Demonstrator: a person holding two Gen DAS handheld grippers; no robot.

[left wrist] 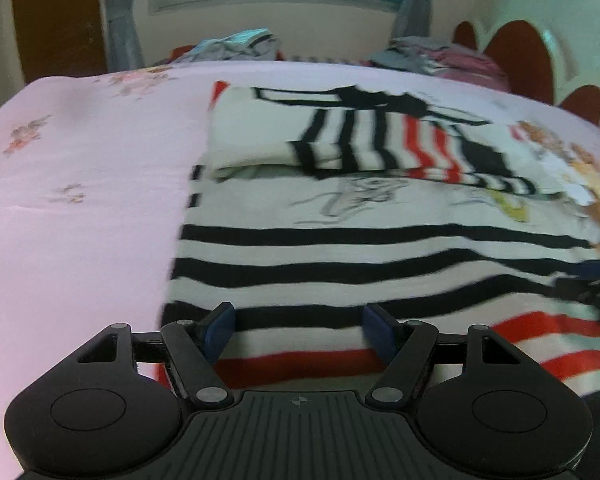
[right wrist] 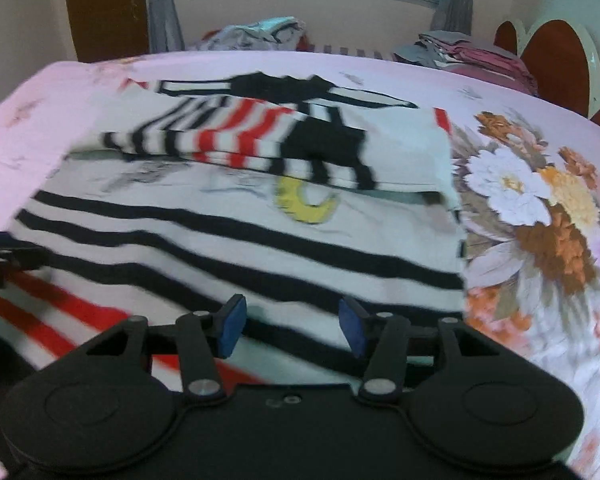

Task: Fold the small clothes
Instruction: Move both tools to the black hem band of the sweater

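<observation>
Across mid-frame on pink bed sheet (left wrist: 80, 184): striped shirt (left wrist: 360, 252), sleeves folded inward. Lower centre: left gripper (left wrist: 299, 330) and right gripper (right wrist: 292, 325), both spread apart, empty, above near hem.

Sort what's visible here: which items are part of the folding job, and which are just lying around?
Part of the job:
- striped shirt, sleeves folded in, flat on the bed
- left gripper, open, at the shirt's hem
- right gripper, open, at the hem too

Lying about:
- floral bedsheet
- clothes pile at the far edge
- folded stack by the headboard
</observation>
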